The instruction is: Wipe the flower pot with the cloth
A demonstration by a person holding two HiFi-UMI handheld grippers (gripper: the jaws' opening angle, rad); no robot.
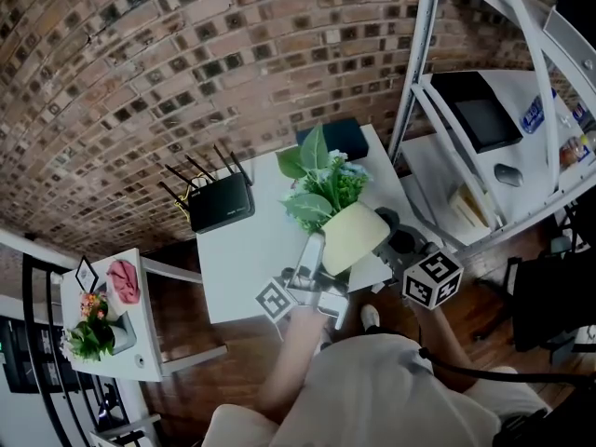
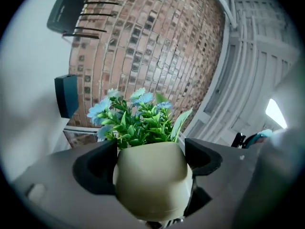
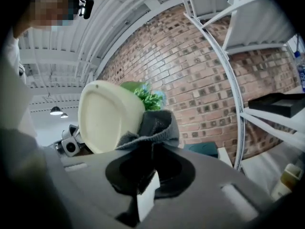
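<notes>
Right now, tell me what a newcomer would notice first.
A cream pot of blue-flowered greenery, tilted over the white table, clamped in the left gripper. The right gripper pinches a grey cloth close beside it. A black router sits at the table's back, by the brick wall.

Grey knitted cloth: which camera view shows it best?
Right gripper view: close up, the grey knitted cloth, clamped in the right hand-held gripper, touches the cream flower pot. Head view: at most a dark scrap beside it; left gripper view: nothing.
</notes>
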